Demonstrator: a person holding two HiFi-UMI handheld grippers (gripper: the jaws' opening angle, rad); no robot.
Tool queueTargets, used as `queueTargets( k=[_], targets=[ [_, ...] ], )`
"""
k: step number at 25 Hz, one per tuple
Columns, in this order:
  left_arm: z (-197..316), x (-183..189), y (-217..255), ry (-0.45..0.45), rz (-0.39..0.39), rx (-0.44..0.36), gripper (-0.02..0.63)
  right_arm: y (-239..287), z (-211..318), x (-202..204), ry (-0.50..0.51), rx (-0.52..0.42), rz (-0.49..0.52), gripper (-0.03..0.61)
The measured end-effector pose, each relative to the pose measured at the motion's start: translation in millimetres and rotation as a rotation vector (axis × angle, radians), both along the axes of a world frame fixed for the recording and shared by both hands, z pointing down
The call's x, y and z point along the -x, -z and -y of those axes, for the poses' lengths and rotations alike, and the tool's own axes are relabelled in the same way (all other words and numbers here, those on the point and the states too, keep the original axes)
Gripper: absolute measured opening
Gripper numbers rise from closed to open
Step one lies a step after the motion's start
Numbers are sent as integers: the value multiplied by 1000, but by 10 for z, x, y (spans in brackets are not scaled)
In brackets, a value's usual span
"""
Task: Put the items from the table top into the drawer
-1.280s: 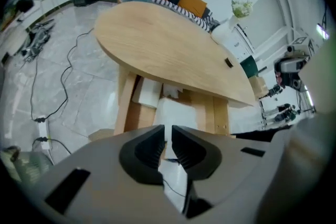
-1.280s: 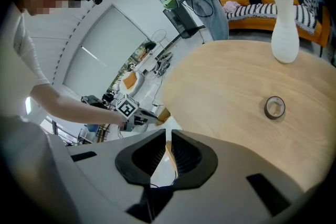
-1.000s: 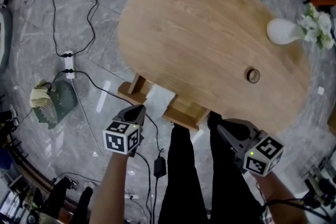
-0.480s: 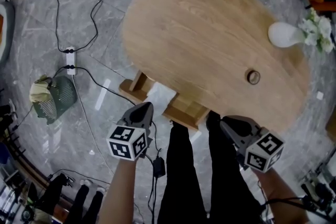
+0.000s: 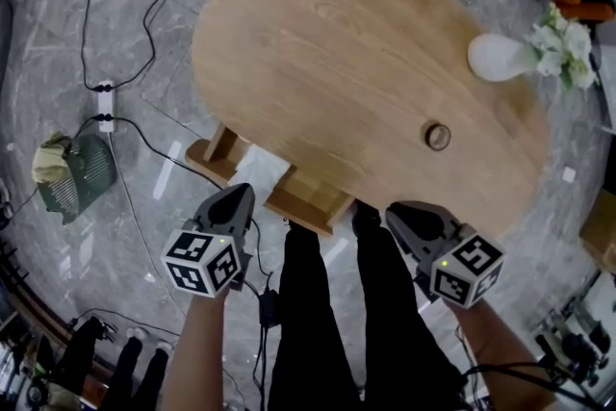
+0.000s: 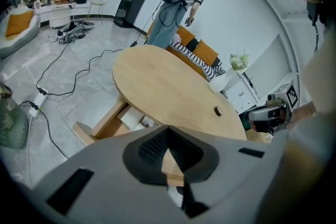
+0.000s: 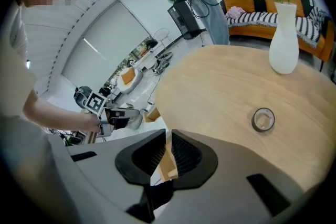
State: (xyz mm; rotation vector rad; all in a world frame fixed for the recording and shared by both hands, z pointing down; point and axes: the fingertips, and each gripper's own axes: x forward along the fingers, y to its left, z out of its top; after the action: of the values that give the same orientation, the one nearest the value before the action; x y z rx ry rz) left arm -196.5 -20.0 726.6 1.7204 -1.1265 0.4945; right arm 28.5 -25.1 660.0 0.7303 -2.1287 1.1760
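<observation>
Table: oval wooden top, seen from steeply above; the person stands at its near edge.
Roll of tape: the task's thing, lying flat on the top toward the right, well apart from both tongs.
Vase: white, with flowers, at the far right edge; probably a fixture and not cargo.
Drawer: pulled out under the near edge, to the left of the person's legs.
White item: lies in the drawer; whether paper or cloth cannot be told.
Left gripper: jaws drawn together at the tips, nothing between them; hangs just beside the drawer.
Right gripper: jaws narrow, a thin slit showing, empty; nearer the roll.
Step in hand: judged to be the reach for the roll.
Good practice: spread the right jaws before descending, put one jaw inside the ring and one outside, close on the wall, lift clear, then carry it left and release low inside the drawer.
</observation>
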Motion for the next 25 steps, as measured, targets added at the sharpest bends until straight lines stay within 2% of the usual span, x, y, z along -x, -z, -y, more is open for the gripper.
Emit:
queueTargets(
  k=[3, 10, 11, 12, 25],
  targets=[
    [-49, -18, 3, 4, 8, 14, 0, -70, 60, -61, -3, -12, -2, 51],
    [-117, -349, -2, 42, -37, 34, 0, -250, 265, -368, -16, -47, -59, 52],
    [-132, -396, 4, 54, -47, 38, 0, -291, 278, -412, -16, -48, -70, 62],
    [-149, -450, 8, 66, -57, 41, 0, -326, 293, -458, -13, -48, -81, 103],
    [-517, -927, -43, 191, -93, 89, 0, -799, 547, -995, 108, -89, -216, 133]
  ],
)
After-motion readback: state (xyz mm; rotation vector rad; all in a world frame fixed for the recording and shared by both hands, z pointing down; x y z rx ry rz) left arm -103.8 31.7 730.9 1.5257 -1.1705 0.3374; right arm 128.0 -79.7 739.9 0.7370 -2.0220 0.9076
